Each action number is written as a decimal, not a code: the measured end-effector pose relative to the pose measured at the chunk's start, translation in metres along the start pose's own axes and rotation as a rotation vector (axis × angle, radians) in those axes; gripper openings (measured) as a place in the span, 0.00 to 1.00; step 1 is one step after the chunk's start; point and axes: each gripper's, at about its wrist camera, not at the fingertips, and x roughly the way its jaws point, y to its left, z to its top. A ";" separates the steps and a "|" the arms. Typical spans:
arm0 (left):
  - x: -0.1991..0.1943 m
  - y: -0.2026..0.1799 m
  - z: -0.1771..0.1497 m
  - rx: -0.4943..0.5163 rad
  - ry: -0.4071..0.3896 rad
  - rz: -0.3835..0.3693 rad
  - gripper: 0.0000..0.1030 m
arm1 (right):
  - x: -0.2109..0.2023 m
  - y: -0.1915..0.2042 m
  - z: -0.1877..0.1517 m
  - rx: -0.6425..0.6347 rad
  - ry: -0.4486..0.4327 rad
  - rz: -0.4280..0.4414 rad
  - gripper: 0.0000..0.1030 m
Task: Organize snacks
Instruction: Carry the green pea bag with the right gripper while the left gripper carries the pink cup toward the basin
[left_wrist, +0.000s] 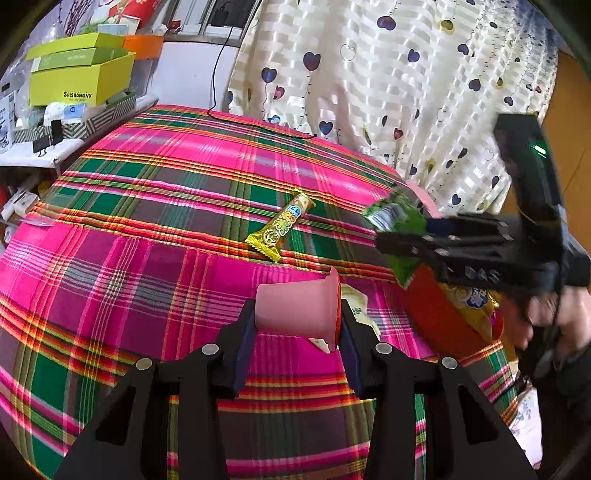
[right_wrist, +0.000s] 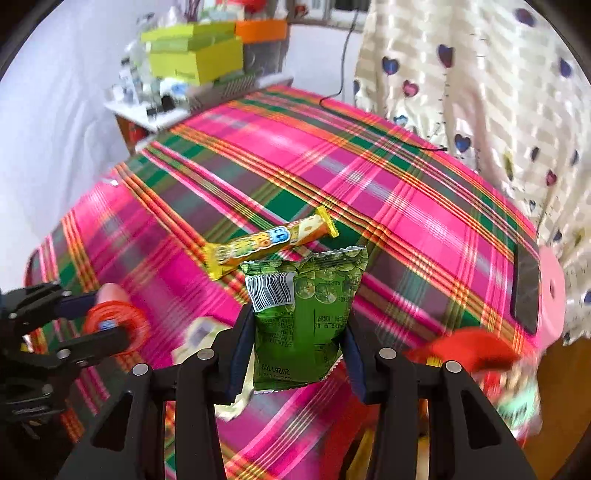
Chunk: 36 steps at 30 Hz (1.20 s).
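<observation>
Green snack packet (right_wrist: 306, 317) I hold in my right gripper (right_wrist: 295, 354); my left gripper (left_wrist: 297, 343) clamps a pink cup (left_wrist: 299, 310) above the plaid cloth (left_wrist: 147, 221).

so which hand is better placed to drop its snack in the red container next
Right. Its tool holds the green packet close above the red container, as the left wrist view shows. The left tool holds the pink cup farther off.
</observation>
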 end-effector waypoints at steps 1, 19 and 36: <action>-0.001 -0.002 -0.001 0.002 0.000 0.000 0.41 | -0.005 0.001 -0.004 0.010 -0.015 0.000 0.41; -0.030 -0.054 -0.003 0.096 -0.037 -0.041 0.41 | -0.082 0.019 -0.072 0.117 -0.191 -0.001 0.42; -0.044 -0.092 -0.009 0.171 -0.050 -0.059 0.41 | -0.118 0.000 -0.114 0.210 -0.256 -0.014 0.42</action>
